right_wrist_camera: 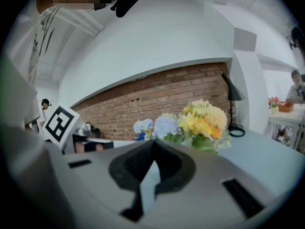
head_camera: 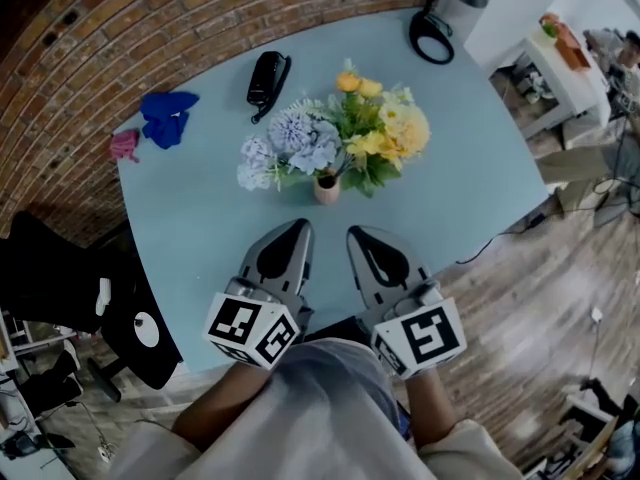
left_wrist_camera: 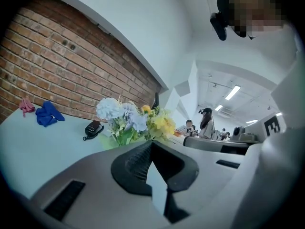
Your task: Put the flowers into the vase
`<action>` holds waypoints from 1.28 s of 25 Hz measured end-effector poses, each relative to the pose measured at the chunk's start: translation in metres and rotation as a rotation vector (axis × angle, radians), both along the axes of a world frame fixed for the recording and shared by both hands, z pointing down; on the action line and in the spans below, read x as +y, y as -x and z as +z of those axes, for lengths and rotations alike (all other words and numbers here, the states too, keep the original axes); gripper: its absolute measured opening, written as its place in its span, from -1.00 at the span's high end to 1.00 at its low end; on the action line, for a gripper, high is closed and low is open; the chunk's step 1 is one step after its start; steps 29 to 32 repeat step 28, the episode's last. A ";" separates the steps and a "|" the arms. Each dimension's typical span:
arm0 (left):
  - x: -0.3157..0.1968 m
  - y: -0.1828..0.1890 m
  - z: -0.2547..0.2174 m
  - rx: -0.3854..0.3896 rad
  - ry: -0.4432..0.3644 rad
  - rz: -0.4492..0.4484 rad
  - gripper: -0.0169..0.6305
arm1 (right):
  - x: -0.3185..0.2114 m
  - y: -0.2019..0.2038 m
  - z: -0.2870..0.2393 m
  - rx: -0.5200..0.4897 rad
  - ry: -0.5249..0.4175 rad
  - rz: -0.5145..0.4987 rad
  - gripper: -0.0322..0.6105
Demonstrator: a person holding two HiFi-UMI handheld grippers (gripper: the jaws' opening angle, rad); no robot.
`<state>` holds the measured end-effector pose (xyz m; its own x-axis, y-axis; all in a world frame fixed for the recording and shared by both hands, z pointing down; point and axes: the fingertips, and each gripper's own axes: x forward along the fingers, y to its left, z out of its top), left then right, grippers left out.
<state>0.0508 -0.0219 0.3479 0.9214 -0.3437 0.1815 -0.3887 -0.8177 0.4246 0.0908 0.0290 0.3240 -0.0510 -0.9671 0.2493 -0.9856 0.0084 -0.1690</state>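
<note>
1. The flowers (head_camera: 335,133) stand in a small pinkish vase (head_camera: 326,188) near the middle of the pale blue table (head_camera: 200,238). Pale blue and white blooms sit on the left and yellow ones on the right.
2. In the left gripper view the stems rise upright from the vase, so the bunch's long axis is vertical. The heads spread out above the rim.
3. The left gripper (head_camera: 298,226) and the right gripper (head_camera: 360,234) lie side by side over the table's near edge, well short of the vase. Both point at it, roughly level and tipped slightly down.
4. Each gripper's own view shows its jaws closed together with nothing between them. The bouquet lies beyond the tips, clear of them.
5. The person's forearms (head_camera: 215,408) run up from the bottom of the head view, one behind each marker cube.
6. Beyond the vase lies a black object, possibly a telephone handset (head_camera: 268,78). A blue cloth (head_camera: 167,116) and a pink cloth (head_camera: 124,144) sit at the far left, and a lamp base (head_camera: 432,38) at the far right corner.
7. A brick wall (head_camera: 150,28) borders the table's far side.
</note>
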 end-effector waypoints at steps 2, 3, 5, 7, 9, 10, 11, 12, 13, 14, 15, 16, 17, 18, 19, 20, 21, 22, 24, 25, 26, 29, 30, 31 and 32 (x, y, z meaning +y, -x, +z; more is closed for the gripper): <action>0.004 -0.002 -0.002 0.002 -0.003 0.013 0.90 | 0.002 -0.001 -0.003 0.009 0.005 -0.009 0.83; 0.005 -0.002 -0.003 0.002 -0.005 0.019 0.90 | 0.003 -0.002 -0.005 0.009 0.005 -0.014 0.83; 0.008 -0.003 -0.004 0.005 -0.008 0.026 0.90 | 0.004 -0.003 -0.009 0.007 0.004 -0.020 0.83; 0.009 -0.004 -0.006 0.006 -0.002 0.028 0.90 | 0.005 -0.003 -0.012 0.012 0.004 -0.023 0.83; 0.010 -0.005 -0.007 0.006 0.001 0.030 0.90 | 0.005 -0.004 -0.014 0.019 0.003 -0.023 0.83; 0.010 -0.005 -0.008 0.007 0.003 0.030 0.90 | 0.005 -0.004 -0.015 0.022 0.003 -0.022 0.83; 0.010 -0.006 -0.008 0.010 0.008 0.029 0.90 | 0.005 -0.005 -0.015 0.023 0.003 -0.021 0.83; 0.010 -0.006 -0.008 0.014 0.017 0.026 0.90 | 0.006 -0.005 -0.015 0.024 0.004 -0.020 0.83; 0.009 -0.005 -0.008 0.017 0.024 0.022 0.90 | 0.006 -0.004 -0.015 0.023 0.006 -0.019 0.83; 0.008 -0.005 -0.010 0.019 0.028 0.018 0.90 | 0.007 -0.004 -0.015 0.022 0.008 -0.019 0.83; 0.007 -0.004 -0.011 0.020 0.027 0.014 0.90 | 0.007 -0.003 -0.015 0.021 0.008 -0.019 0.83; 0.006 -0.003 -0.013 0.022 0.024 0.012 0.90 | 0.007 -0.003 -0.015 0.022 0.009 -0.020 0.83; 0.006 -0.002 -0.014 0.022 0.020 0.012 0.90 | 0.006 -0.002 -0.016 0.023 0.009 -0.021 0.83; 0.005 -0.002 -0.015 0.023 0.015 0.013 0.90 | 0.006 -0.002 -0.015 0.024 0.010 -0.022 0.83; 0.005 -0.002 -0.015 0.023 0.012 0.013 0.90 | 0.006 -0.001 -0.015 0.025 0.011 -0.023 0.83; 0.006 -0.002 -0.015 0.024 0.011 0.014 0.90 | 0.005 0.000 -0.015 0.026 0.012 -0.025 0.83; 0.006 -0.002 -0.015 0.024 0.012 0.014 0.89 | 0.005 0.000 -0.015 0.026 0.012 -0.027 0.83; 0.006 -0.001 -0.015 0.025 0.012 0.015 0.90 | 0.004 0.001 -0.015 0.027 0.012 -0.028 0.83; 0.006 -0.001 -0.016 0.025 0.010 0.017 0.90 | 0.004 0.001 -0.016 0.027 0.015 -0.027 0.83; 0.005 -0.001 -0.017 0.026 0.008 0.017 0.90 | 0.004 0.001 -0.016 0.027 0.016 -0.025 0.83; 0.005 -0.001 -0.018 0.027 0.006 0.017 0.90 | 0.003 0.001 -0.017 0.028 0.018 -0.023 0.83; 0.002 0.000 -0.020 0.028 0.002 0.016 0.90 | 0.003 0.000 -0.018 0.027 0.020 -0.021 0.83; 0.002 0.000 -0.020 0.028 0.002 0.016 0.90 | 0.003 0.000 -0.018 0.027 0.020 -0.021 0.83; 0.002 0.000 -0.020 0.028 0.002 0.016 0.90 | 0.003 0.000 -0.018 0.027 0.020 -0.021 0.83; 0.002 0.000 -0.020 0.028 0.002 0.016 0.90 | 0.003 0.000 -0.018 0.027 0.020 -0.021 0.83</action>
